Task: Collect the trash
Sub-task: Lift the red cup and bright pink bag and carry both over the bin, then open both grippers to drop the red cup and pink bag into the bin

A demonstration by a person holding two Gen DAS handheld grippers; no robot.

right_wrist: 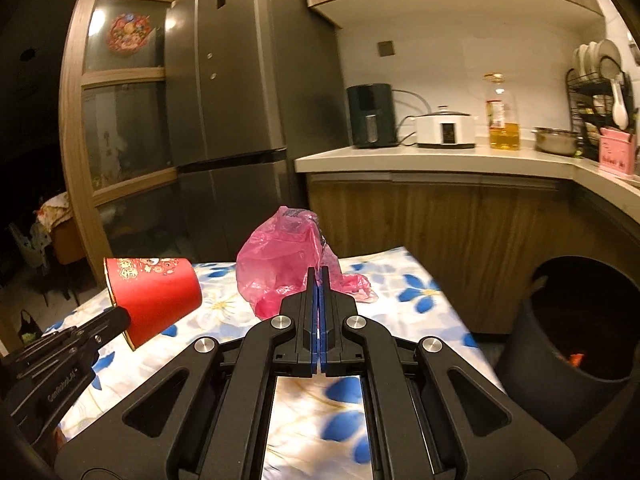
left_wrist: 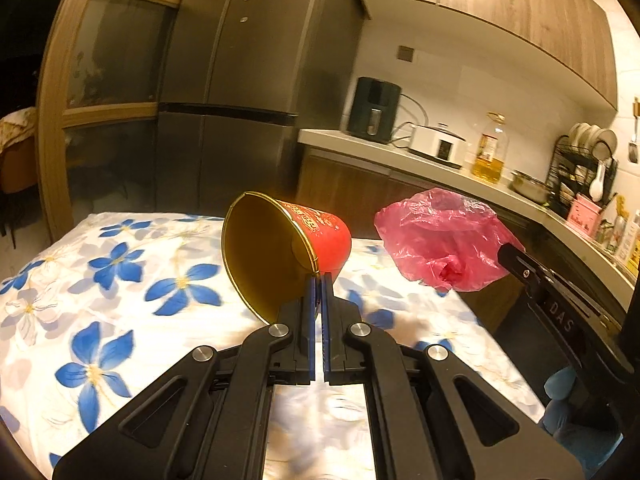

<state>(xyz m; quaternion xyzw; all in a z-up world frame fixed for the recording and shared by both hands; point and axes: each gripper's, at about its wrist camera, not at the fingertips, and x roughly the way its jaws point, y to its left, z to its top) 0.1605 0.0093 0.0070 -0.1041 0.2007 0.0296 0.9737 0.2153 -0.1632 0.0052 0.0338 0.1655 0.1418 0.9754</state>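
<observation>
Two handheld tongs work above a surface [left_wrist: 60,280] covered in a white cloth with blue flowers, in a warmly lit kitchen.

The left tongs [left_wrist: 319,280] are pinched nearly shut on the gold rim of a red paper cup [left_wrist: 320,236]. The cup is lifted and tipped on its side, its gold interior facing the camera at about 11 o'clock from the tips.

The right tongs [right_wrist: 319,276] are closed on a crumpled pink plastic bag [right_wrist: 280,264], which bunches up just beyond the tips at 12 o'clock, held above the cloth. In the left view the same bag hangs at 2 o'clock, to the right of the cup and apart from it.

A dark round bin [right_wrist: 568,344] stands on the floor off the surface's right edge, at 3 to 4 o'clock in the right view, its mouth open and something orange inside.

Both items seem ready to carry to the bin. To do this well, keep both grips firm and swing the bag over first, since it is nearer the bin. Release only once it is fully above the opening, as light plastic drifts. Then bring the cup across and drop it from low over the mouth so it does not bounce off the rim.
</observation>
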